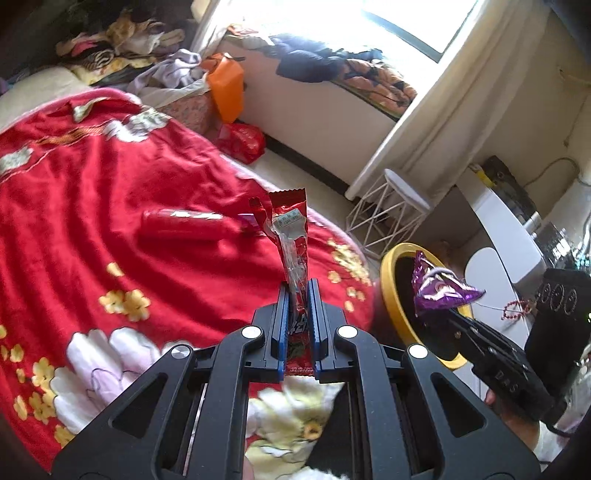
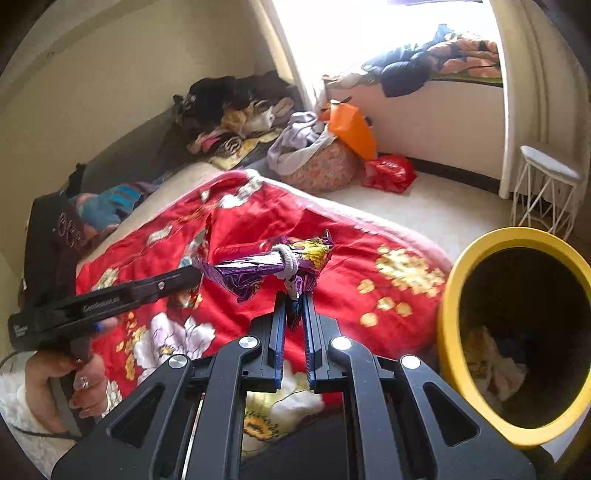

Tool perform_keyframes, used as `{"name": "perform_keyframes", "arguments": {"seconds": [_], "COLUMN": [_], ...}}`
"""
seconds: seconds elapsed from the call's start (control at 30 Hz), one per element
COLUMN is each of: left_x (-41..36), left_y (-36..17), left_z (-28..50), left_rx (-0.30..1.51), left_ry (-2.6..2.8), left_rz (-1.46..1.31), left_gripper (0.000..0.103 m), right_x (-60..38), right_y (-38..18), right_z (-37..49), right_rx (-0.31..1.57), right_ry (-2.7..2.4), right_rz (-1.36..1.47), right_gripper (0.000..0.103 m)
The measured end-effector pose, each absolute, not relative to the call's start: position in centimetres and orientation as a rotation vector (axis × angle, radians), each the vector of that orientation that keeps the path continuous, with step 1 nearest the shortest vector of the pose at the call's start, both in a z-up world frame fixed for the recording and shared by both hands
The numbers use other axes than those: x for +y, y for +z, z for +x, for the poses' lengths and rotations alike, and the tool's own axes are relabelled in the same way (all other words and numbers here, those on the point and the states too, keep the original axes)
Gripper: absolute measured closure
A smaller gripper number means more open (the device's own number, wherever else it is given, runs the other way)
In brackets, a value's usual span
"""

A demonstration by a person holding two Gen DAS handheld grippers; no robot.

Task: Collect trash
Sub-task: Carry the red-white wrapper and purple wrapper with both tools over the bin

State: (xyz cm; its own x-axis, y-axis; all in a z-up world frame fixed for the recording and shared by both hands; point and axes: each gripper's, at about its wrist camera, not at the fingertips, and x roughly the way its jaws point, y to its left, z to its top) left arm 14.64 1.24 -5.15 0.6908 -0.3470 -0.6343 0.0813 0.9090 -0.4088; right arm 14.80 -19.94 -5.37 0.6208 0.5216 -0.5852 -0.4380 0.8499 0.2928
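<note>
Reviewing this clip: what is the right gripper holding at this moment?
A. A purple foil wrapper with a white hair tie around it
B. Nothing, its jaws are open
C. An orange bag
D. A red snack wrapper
A: in the right wrist view the right gripper is shut on the purple foil wrapper, which has a white hair tie looped around it; the red wrapper is in the left gripper.

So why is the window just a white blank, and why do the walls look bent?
Left wrist view: window glare washes out to white, and the fisheye lens curves the red quilt. Right wrist view: same blown-out window, bowed walls, and the yellow bin interior falls into dark shadow.
</note>
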Motion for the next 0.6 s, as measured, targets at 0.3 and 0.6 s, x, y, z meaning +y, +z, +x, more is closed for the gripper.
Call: {"name": "perform_keyframes", "arguments": {"seconds": [0.3, 0.6], "left_x": [-1.6, -4.4], "left_y": [-4.2, -3.8], "left_z": [14.9, 15.2], "left_rx": [0.762, 0.761], "left_ry": [-0.305, -0.365], "left_rz": [-0.327, -0.283], "left_gripper": [0.097, 0.097], "right_x": [-23.6, -27.4], "right_y": [-4.9, -4.9], "right_z": [15.3, 15.9], "right_rx": [0.676, 0.656], "right_ry": [0.471, 0.383], "right_rz": [0.177, 0.234], "right_gripper": [0.094, 0.094]}}
